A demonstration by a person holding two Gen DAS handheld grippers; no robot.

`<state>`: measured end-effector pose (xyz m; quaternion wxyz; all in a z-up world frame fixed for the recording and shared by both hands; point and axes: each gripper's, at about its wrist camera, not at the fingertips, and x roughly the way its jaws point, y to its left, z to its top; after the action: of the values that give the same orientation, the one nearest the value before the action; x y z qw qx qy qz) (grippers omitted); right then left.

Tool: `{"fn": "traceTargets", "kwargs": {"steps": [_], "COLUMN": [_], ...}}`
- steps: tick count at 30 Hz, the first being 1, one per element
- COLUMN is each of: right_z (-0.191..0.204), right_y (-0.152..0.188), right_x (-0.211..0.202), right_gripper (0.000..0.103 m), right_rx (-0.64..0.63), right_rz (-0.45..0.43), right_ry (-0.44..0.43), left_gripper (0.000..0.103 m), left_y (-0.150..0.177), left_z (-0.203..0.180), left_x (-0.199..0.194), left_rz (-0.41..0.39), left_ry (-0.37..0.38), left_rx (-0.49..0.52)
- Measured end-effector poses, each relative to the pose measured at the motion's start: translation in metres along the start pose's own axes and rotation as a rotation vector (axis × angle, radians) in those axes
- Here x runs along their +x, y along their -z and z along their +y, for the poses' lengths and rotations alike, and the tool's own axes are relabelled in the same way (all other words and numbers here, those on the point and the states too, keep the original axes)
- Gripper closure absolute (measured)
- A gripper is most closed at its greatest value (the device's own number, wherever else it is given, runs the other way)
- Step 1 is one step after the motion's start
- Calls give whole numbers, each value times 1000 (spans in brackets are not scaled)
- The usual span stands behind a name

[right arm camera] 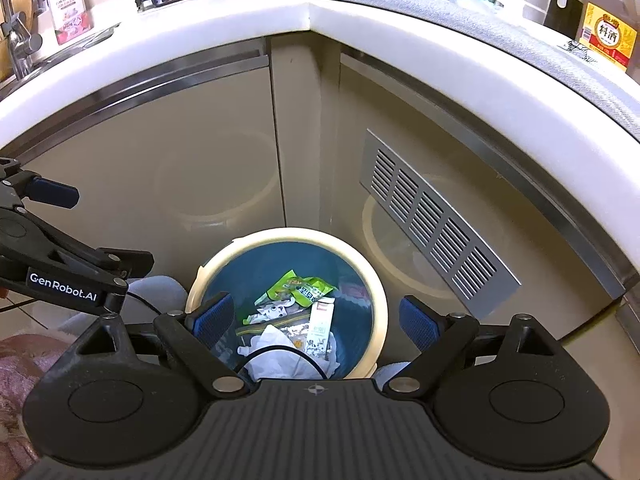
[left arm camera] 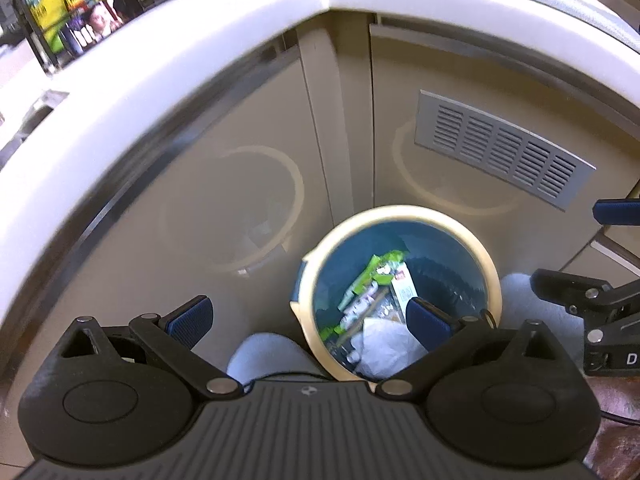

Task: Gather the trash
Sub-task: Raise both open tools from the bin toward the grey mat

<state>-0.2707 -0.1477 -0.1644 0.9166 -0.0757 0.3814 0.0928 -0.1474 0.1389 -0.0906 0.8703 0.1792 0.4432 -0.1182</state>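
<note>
Trash, namely green wrappers (right arm camera: 298, 286), a small white carton (right arm camera: 320, 326) and crumpled white paper (right arm camera: 280, 354), lies inside the round cream-rimmed, blue-lined bin (right arm camera: 380, 312) at the cabinet corner. I hold my left gripper (left arm camera: 308, 316) and right gripper (right arm camera: 316, 320) above it, both spread wide and empty.

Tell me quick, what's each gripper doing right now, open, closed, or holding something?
Left gripper: open, holding nothing, above the trash bin.
Right gripper: open, holding nothing, also over the bin.
</note>
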Motion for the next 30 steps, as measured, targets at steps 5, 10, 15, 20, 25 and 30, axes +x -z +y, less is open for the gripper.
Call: {"fn": "traceTargets", "kwargs": {"steps": [5, 10, 15, 20, 25, 30], "right_z": [-4, -6, -8, -11, -19, -35], "right_y": [-2, -10, -23, -37, -55, -82], "right_x": [-11, -26, -39, -53, -65, -68], "right_gripper": [12, 10, 9, 7, 5, 2], "right_rx": [6, 2, 8, 12, 23, 73], "right_rz": [-47, -98, -147, -197, -254, -307], "right_ry": [1, 1, -15, -29, -40, -27], "left_gripper": [0, 0, 0, 0, 0, 0], "left_y": [-6, -19, -31, -41, -50, -61], "left_z": [1, 8, 11, 13, 18, 27], "left_x": [-15, -31, -45, -56, -62, -65], "left_rz": [-66, -111, -147, -175, -191, -194], "left_ry": [-33, -24, -14, -3, 1, -22], "left_rx": [0, -32, -53, -60, -72, -88]}}
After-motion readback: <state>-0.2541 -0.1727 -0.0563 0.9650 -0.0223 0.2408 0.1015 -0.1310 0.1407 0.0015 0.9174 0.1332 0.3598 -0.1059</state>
